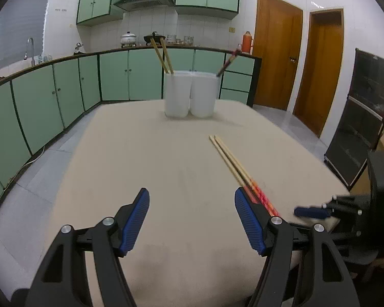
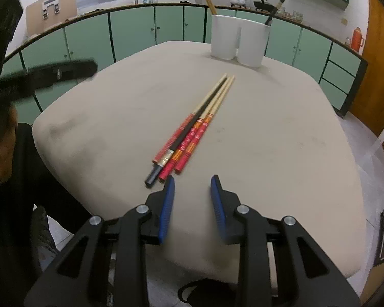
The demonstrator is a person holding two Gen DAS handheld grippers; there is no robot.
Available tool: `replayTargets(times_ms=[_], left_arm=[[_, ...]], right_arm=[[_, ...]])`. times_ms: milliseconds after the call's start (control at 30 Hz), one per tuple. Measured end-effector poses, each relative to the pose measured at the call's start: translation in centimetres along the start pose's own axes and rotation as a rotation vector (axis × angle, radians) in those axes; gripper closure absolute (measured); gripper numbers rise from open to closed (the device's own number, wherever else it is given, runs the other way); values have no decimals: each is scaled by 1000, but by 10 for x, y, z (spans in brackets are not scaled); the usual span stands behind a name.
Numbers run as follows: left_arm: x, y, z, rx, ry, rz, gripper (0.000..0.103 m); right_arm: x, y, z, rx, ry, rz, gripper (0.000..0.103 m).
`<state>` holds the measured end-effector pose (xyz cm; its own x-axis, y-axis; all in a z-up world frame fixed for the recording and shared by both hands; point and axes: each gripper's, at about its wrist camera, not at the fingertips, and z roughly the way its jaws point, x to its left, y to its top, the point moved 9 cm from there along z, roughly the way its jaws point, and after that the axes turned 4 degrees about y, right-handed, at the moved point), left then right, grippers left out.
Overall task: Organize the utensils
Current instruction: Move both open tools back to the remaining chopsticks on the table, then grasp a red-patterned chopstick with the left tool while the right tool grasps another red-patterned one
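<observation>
From the left wrist view, the thick ends of the chopsticks (image 1: pixel 233 161) on the table run behind the blue pad of the left gripper (image 1: pixel 192 220), so their full count cannot be read there; only two pale tips show. The right gripper (image 1: pixel 312 212) appears at that view's right edge as a blurred blue pad, and its opening cannot be judged from there.

The right wrist view shows the bundle whole: four chopsticks (image 2: pixel 192 128) lie side by side near the middle of the table (image 2: pixel 281 153), three with red and orange handles and pale tips, and one black (image 2: pixel 189 133) resting among them. Their handle ends sit just beyond the right gripper (image 2: pixel 192 184), which hovers near them without touching, its jaws spread moderately and empty. The left gripper's jaws are spread wide and hold nothing.

Two white cups (image 1: pixel 189 94) stand touching at the far side of the table. The left cup holds two tan chopsticks (image 1: pixel 162 56); the right cup holds dark ones (image 1: pixel 226 64), their number hard to make out.

The table is covered in plain beige. Green cabinets (image 1: pixel 64 94) line the kitchen behind, with a faucet (image 1: pixel 30 48), a range hood (image 1: pixel 144 0), and two wooden doors (image 1: pixel 299 64).
</observation>
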<state>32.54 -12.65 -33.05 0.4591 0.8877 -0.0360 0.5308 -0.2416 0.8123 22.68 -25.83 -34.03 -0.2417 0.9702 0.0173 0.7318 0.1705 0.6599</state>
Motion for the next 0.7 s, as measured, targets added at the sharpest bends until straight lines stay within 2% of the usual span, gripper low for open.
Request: replayTargets(times_ms=[233, 300, 367, 700], left_arm=[[-22, -30, 15, 73, -22, 90, 36], [-30, -33, 18, 85, -25, 115, 36], [-33, -36, 21, 96, -29, 132, 36], [-74, -51, 38, 130, -61, 237, 39]], right_arm=[[0, 13, 8, -29, 18, 28, 75], [-4, 13, 9, -34, 11, 49, 88], [-11, 11, 9, -38, 0, 67, 96], [-51, 6, 1, -64, -36, 170, 98]])
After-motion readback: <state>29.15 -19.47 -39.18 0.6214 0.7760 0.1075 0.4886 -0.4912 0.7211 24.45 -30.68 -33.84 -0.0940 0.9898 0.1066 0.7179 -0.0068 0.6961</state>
